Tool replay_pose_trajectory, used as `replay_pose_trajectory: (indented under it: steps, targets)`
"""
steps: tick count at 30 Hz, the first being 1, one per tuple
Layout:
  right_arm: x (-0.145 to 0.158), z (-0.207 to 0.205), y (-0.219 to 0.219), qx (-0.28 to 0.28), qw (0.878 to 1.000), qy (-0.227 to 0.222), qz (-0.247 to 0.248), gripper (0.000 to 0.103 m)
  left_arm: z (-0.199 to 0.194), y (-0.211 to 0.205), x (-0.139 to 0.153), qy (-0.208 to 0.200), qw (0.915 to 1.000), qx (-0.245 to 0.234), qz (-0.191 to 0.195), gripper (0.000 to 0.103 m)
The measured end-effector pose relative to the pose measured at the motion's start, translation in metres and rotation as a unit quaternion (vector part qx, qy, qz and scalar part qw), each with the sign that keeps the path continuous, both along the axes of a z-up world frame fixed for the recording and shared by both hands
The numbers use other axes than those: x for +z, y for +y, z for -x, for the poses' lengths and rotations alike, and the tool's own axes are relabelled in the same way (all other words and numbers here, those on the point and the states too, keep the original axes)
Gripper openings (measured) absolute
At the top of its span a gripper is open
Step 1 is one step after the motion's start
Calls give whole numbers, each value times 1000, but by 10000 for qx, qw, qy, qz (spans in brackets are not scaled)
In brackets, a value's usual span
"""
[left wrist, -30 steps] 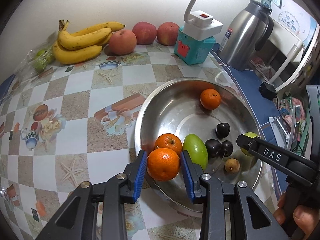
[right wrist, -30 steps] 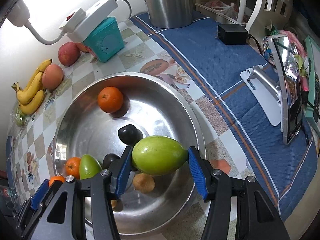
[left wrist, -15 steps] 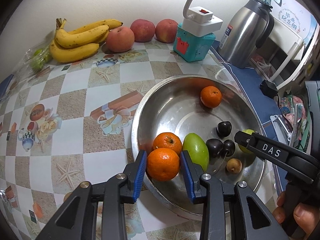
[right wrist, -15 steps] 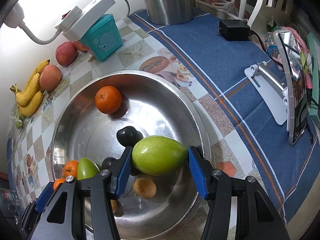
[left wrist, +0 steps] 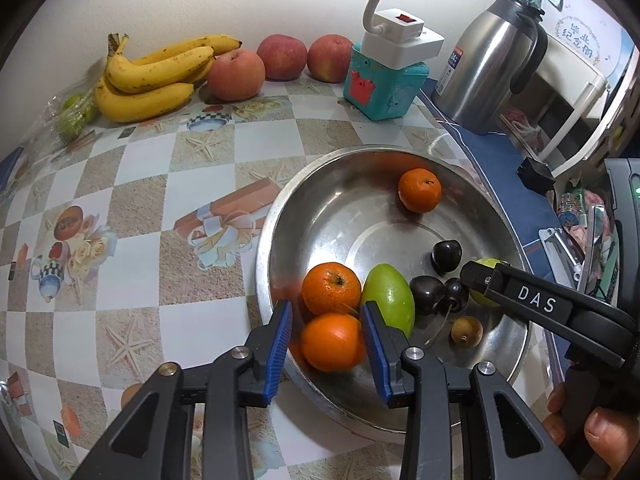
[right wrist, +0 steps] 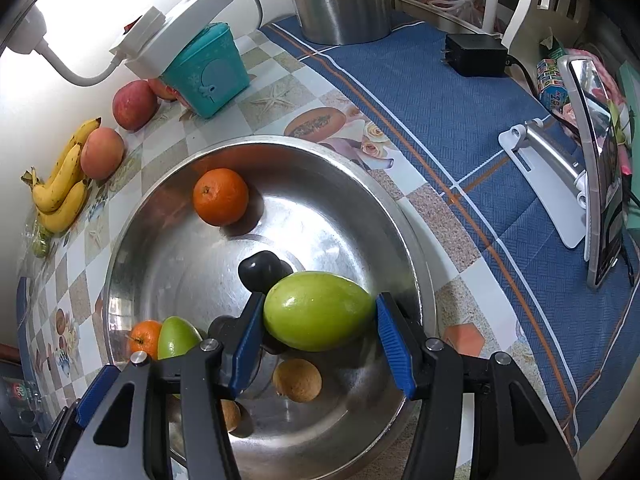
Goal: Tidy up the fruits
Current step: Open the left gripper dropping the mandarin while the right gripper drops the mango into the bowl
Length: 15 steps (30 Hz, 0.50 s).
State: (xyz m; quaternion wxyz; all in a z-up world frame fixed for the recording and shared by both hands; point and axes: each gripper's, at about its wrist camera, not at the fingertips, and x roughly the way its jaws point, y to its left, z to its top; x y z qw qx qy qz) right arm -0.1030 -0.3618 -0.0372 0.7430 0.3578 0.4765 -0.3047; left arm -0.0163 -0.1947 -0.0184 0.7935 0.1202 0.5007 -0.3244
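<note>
The left hand-held gripper (left wrist: 327, 340) is opening its jaws, releasing a mandarin (left wrist: 331, 341) into the steel basin (left wrist: 496, 224), while the right hand-held gripper (right wrist: 318, 326) is clamping a green mango (right wrist: 318, 317) above it; apples (left wrist: 236, 74) and bananas (left wrist: 152, 76) are waiting far ahead on the worktop (left wrist: 120, 208).

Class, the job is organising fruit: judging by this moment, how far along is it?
Done: several fruits already lie in the round steel bowl. In hand: the left gripper is opening around an orange mandarin; the right gripper holds a green oval fruit above it. Left: yellow bananas and red apples by the wall.
</note>
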Motion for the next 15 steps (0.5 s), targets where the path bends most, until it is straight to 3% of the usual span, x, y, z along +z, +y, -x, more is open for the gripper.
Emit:
replay_pose_trajectory:
  steps: [6,10,15]
  targets:
    - [0,0,-1,13,10000,25,-12,57,-1,3,4,2,10000,51,63,41]
    - [1,0,-1,39,10000,66,11,58,-1,6,8,29,9999,78,146,51]
    - [3,1,0,51,9999,118,57,59,-1,10,14,7,9996,121,248,52]
